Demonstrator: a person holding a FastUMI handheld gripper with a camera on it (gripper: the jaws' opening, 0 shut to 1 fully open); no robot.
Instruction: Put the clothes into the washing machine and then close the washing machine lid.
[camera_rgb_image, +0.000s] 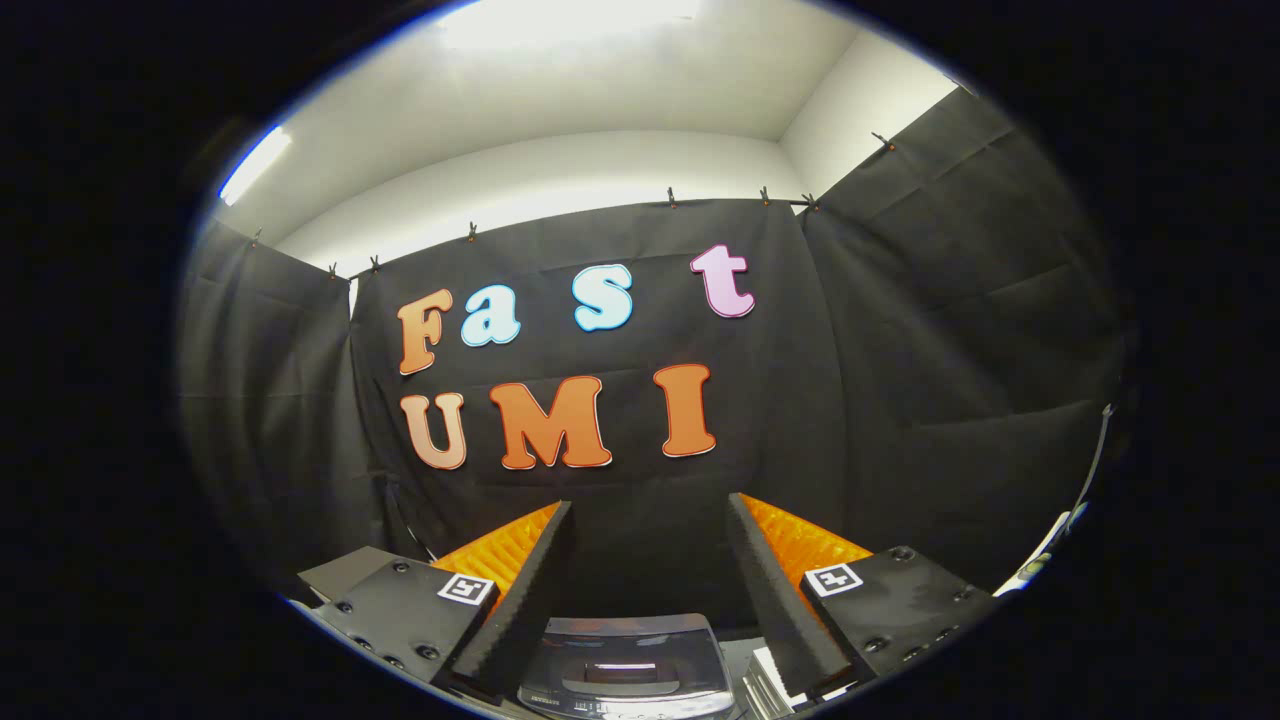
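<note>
My gripper (650, 510) is held high and level, facing the black cloth wall, and its fingers (530, 590) stand wide apart with nothing between them. Low down between the fingers I see the top of the washing machine (628, 672), grey with a dark glossy lid that looks shut. It sits below and ahead of the fingertips, well apart from them.
A white object (770, 685) stands just right of the machine, partly hidden by the right finger. A dark flat thing (345, 570) lies behind the left finger. Black cloth walls close the booth ahead and on both sides.
</note>
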